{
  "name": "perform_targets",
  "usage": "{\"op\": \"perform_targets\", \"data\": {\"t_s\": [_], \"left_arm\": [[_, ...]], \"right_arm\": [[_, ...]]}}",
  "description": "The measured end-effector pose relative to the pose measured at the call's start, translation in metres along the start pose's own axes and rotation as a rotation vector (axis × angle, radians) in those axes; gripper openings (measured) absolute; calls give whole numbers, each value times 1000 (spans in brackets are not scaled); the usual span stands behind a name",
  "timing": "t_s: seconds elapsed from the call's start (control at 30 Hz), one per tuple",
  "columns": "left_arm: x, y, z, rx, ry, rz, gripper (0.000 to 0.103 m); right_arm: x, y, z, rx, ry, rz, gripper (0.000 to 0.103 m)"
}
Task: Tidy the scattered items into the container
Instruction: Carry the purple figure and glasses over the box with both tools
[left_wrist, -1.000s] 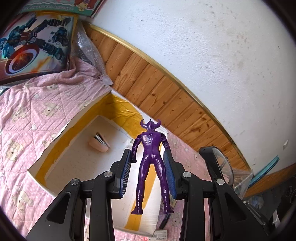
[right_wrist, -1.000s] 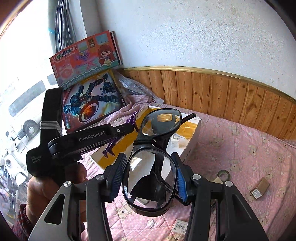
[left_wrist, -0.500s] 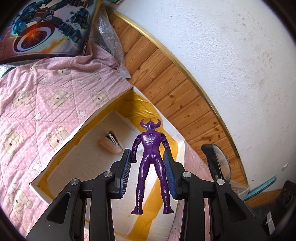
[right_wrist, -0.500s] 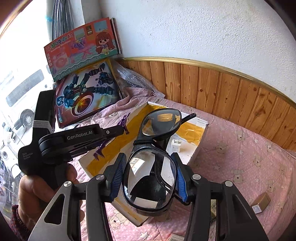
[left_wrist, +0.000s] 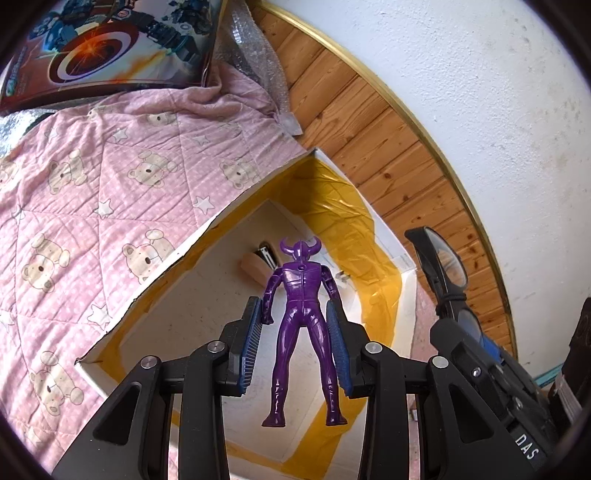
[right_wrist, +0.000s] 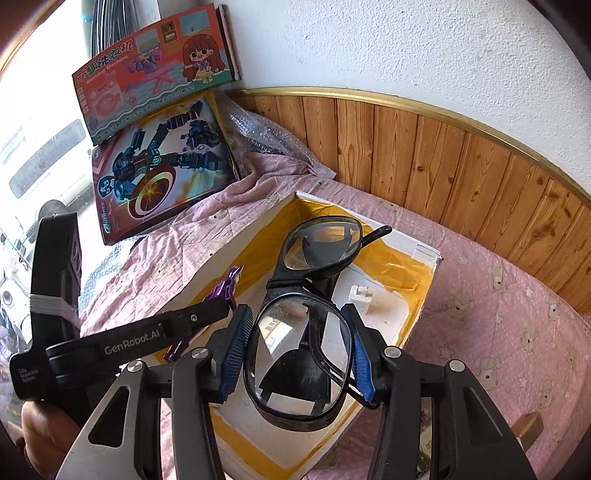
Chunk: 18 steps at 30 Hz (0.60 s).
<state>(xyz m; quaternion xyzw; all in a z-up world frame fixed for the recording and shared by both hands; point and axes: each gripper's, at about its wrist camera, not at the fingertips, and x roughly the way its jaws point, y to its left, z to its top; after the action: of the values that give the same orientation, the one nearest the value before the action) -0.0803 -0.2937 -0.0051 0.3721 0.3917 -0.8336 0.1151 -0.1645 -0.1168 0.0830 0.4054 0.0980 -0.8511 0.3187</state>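
Note:
My left gripper (left_wrist: 295, 339) is shut on a purple horned toy figure (left_wrist: 301, 317) and holds it over the open white box with yellow tape (left_wrist: 354, 206). My right gripper (right_wrist: 299, 354) is shut on black-framed glasses (right_wrist: 299, 354) and holds them over the same box (right_wrist: 424, 258). The glasses also show at the right of the left wrist view (left_wrist: 443, 266). The left gripper with the purple figure (right_wrist: 225, 288) shows at the left of the right wrist view. Inside the box lie a tan stapler-like item (left_wrist: 255, 264) and a white charger plug (right_wrist: 360, 297).
The box sits on a pink bear-print quilt (left_wrist: 92, 206) against a wood-panelled wall (right_wrist: 461, 166). Two toy boxes (right_wrist: 162, 158) and bubble wrap (right_wrist: 258, 133) lean at the far corner. A small brown box (right_wrist: 530, 424) lies on the quilt at the right.
Both grippers have moved closer to the box and now hang over its opening. Their holds on the figure and the glasses are unchanged.

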Motion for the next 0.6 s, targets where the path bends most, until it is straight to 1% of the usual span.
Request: {"op": "perform_targets", "data": {"t_s": [0.17,0.37,0.6], "left_arm": [[2,-1,-2,22,5,35,37],[9,0,-8,19,43,46,37],[15,2,-14,7,69,88,37]], "right_arm": [[23,-1,12,-24,34,-20,51],[60,0,25,-43,112,-3,51],[97,4,35,-63,165,2,51]]}}
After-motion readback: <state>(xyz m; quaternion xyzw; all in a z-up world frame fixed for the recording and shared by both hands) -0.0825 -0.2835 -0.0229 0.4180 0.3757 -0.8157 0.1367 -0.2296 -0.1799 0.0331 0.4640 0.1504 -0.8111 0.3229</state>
